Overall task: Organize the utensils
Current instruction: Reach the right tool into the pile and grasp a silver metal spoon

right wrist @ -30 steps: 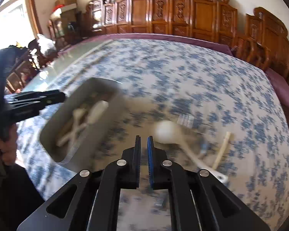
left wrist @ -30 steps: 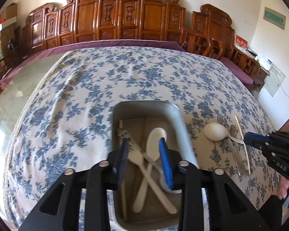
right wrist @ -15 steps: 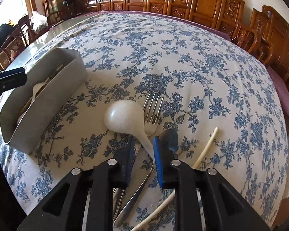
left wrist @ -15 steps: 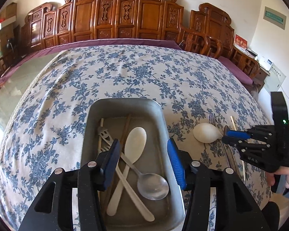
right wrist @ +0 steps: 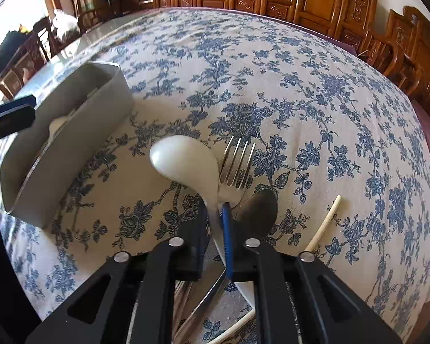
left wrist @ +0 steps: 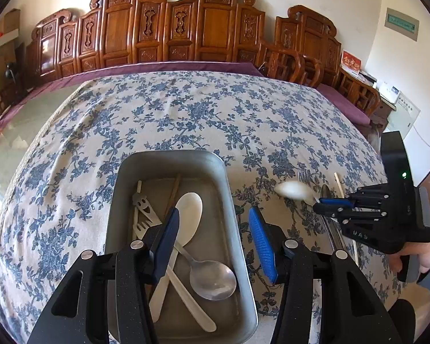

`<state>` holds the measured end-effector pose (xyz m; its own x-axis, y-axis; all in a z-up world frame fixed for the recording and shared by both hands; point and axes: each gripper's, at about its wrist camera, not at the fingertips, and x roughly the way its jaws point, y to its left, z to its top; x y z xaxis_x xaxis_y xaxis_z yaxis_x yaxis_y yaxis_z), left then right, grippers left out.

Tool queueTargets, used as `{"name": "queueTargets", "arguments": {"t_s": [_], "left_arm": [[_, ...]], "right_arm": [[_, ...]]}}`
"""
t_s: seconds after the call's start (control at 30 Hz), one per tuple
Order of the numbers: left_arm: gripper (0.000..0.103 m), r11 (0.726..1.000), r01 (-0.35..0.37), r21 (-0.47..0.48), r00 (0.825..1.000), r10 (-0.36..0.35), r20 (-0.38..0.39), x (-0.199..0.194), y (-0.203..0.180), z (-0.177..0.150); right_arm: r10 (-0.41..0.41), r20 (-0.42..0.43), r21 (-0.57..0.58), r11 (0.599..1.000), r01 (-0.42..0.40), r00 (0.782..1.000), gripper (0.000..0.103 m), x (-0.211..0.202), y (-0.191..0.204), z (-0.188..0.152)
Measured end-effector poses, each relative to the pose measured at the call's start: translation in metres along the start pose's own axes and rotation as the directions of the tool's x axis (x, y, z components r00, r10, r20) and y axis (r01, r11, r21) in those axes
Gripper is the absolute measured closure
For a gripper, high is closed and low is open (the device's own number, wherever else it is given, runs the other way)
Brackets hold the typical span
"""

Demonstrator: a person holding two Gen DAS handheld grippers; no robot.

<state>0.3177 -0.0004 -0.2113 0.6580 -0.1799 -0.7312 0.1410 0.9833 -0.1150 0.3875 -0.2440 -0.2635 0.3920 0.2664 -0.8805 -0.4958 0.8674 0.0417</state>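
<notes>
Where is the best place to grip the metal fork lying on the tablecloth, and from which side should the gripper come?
Grip the metal fork at the neck just below its tines, coming from above with the jaws across its narrow width. It lies flat on the tablecloth; its handle runs under the white spoon, which the right gripper is shut on, and beside the metal spoon. Probably easier once the white spoon is lifted away.

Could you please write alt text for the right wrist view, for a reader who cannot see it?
The right claw is shut on the handle of a white spoon above a blue-flowered tablecloth. A metal fork, a metal spoon and a pale chopstick lie beside it; a grey metal tray sits left.
</notes>
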Motion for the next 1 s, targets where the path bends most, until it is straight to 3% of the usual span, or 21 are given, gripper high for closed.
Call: {"name": "queueTargets", "arguments": {"t_s": [0.3, 0.63, 1.0], "left_arm": [[0.055, 1.0, 0.018, 0.012, 1.0, -0.018, 0.014, -0.002, -0.016, -0.002], [0.055, 0.998, 0.049, 0.045, 0.999, -0.049, 0.014, -0.005, -0.053, -0.006], [0.055, 0.999, 0.026, 0.046, 0.999, -0.024, -0.044, 0.021, -0.083, -0.009]], "right_arm": [[0.012, 0.094, 0.087, 0.996, -0.02, 0.996, 0.098, -0.039, -0.015, -0.015], [-0.068, 0.111, 0.168, 0.985, 0.049, 0.991, 0.098, -0.058, -0.038, -0.043], [-0.084, 0.126, 0.241, 0.969, 0.052, 0.988, 0.098, -0.067, -0.061, -0.085]]}}
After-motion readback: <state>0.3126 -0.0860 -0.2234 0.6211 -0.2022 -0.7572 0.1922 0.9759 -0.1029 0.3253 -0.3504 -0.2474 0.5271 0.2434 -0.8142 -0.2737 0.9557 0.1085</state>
